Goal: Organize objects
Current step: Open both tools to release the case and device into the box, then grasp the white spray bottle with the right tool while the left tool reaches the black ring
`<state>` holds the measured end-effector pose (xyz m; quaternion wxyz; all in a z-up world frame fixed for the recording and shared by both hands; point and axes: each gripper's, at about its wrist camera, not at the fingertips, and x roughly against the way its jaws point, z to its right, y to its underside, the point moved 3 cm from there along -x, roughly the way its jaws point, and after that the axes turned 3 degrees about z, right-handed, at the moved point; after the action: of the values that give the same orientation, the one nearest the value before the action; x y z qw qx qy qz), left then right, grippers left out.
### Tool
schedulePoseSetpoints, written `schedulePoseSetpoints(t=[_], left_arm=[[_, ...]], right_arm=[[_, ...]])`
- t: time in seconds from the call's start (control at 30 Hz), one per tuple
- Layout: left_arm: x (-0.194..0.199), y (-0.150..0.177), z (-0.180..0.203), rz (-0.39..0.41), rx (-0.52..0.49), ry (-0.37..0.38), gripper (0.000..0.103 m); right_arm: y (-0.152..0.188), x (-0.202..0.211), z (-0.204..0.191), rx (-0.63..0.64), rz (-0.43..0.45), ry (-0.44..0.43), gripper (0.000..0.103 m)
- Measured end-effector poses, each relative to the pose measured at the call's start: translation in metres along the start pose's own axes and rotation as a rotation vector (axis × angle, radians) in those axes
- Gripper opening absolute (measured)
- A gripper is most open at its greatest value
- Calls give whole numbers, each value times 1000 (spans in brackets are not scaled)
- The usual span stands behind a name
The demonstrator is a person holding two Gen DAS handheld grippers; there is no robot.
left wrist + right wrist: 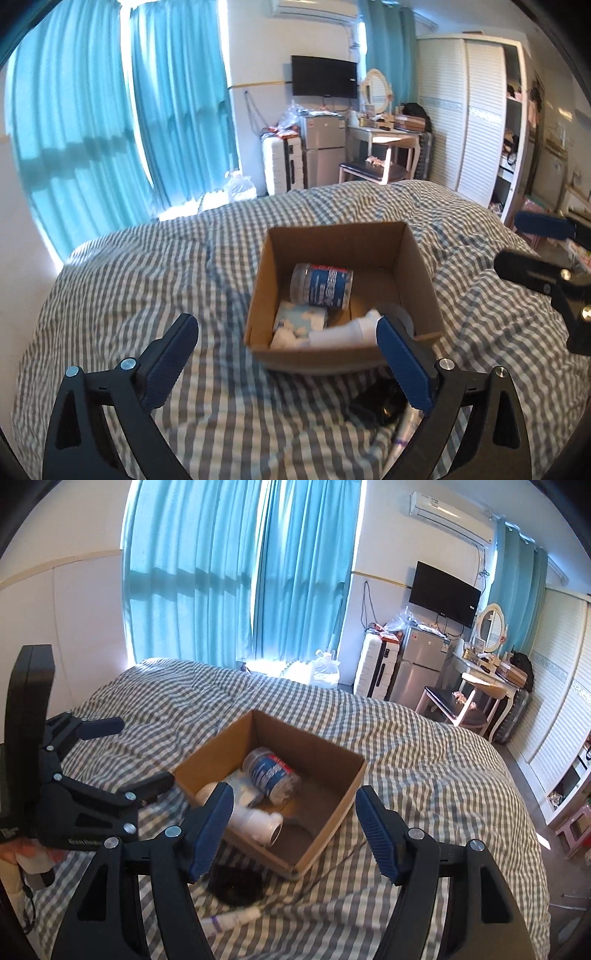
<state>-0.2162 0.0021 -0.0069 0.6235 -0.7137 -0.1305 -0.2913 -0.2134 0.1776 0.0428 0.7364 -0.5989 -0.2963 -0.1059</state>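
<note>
An open cardboard box (417,258) (332,814) sits on the checked bed. Inside lie a clear jar with a blue label (322,285) (272,770), a white bottle (345,332) (258,821) and a blue-and-white tissue pack (301,320). A black coiled thing (380,404) (238,884) and a white tube (406,428) (229,920) lie on the bed in front of the box. My left gripper (286,360) (144,751) is open and empty, near the box's front left. My right gripper (295,830) (532,243) is open and empty, over the box's near corner.
The grey-and-white checked bedcover (147,288) (424,775) spreads all around the box. Beyond the bed stand blue curtains (110,110), a white suitcase (282,166), a small fridge (323,147), a dressing table with a chair (380,147) and a white wardrobe (472,110).
</note>
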Motion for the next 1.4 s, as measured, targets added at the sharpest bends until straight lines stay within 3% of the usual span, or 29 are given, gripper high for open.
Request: schedulePoseSetpoints(t=[0.13,0.3,0.53,0.67,0.97,1.07,1.2,1.4], left_arm=[[7,26,-6,-21,73,-8,102],[-1,64,-13,-57,151,-94,102],[-27,108,-5,-152,116,-102,102],[-35,120,-5,-189,130,-75,102],[-43,126,-7,-220,149,-66,102],[-44,126,-6,-225,143,-73,102],[-45,125,-5,-232,132,-82,102],[-46,123,2,-244,91,-117,102]], right_arm=[[30,-3,-2,-63,-39,-24,72],[84,-35,-16,-132,-152,-31,72],[163,-84,-34,-172,-371,-60,72],[176,-92,-39,-157,-399,-41,72],[182,-120,-52,-192,-472,-100,72],[184,-120,-57,-175,-472,-115,60],[182,-110,-56,-174,-451,-149,27],[165,-80,-36,-194,-368,-175,25]])
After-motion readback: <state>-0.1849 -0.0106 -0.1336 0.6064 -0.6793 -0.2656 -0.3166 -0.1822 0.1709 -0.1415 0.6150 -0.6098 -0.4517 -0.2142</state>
